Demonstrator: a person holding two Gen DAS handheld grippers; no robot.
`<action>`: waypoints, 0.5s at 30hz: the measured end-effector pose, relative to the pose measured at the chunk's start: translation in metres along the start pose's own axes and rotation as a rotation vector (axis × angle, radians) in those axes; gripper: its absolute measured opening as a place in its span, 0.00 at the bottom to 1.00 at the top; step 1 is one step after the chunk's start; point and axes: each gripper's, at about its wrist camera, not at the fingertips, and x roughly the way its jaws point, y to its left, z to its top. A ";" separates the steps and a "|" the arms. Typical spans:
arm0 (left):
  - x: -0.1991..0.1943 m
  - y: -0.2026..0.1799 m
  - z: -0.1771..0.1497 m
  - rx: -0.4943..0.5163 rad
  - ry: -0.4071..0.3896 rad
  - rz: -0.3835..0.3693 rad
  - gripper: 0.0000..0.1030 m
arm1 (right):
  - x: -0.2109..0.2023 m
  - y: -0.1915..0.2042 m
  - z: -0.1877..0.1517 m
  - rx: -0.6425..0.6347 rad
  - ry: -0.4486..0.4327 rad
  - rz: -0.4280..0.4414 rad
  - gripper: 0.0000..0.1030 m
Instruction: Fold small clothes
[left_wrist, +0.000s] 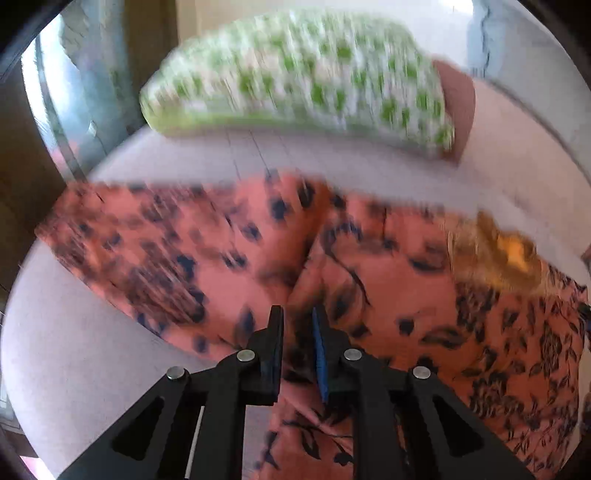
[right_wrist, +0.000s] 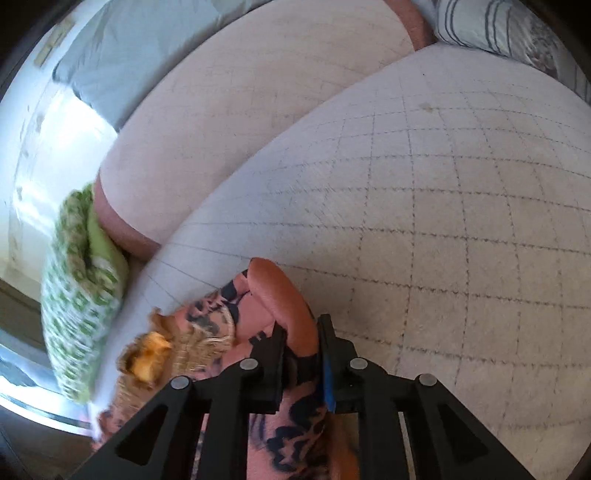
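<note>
A salmon-pink garment with dark leaf print (left_wrist: 388, 266) lies spread across a pale quilted cushion (left_wrist: 92, 354); a yellowish trim patch (left_wrist: 491, 251) sits at its right part. My left gripper (left_wrist: 298, 314) has its fingers pinched together on a fold of this cloth near its lower edge. In the right wrist view, my right gripper (right_wrist: 301, 328) is shut on a bunched fold of the same garment (right_wrist: 280, 295), which rises between the fingers. The yellowish trim (right_wrist: 155, 354) shows to the left of the fingers. The picture is blurred.
A green-and-white patterned pillow (left_wrist: 303, 77) lies behind the garment, also the pillow (right_wrist: 77, 295) at the left in the right wrist view. A striped pillow (right_wrist: 491, 26) lies at the top right. The quilted cushion surface (right_wrist: 443, 221) stretches out to the right.
</note>
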 end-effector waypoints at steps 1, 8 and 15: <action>-0.010 0.004 0.003 -0.007 -0.059 0.041 0.15 | -0.013 0.003 0.002 -0.006 -0.036 0.013 0.17; -0.018 0.008 0.002 -0.056 -0.100 -0.039 0.25 | -0.071 0.018 -0.023 -0.047 -0.145 0.022 0.21; 0.016 -0.026 -0.016 0.101 0.043 0.075 0.56 | -0.046 0.095 -0.111 -0.346 0.129 0.092 0.21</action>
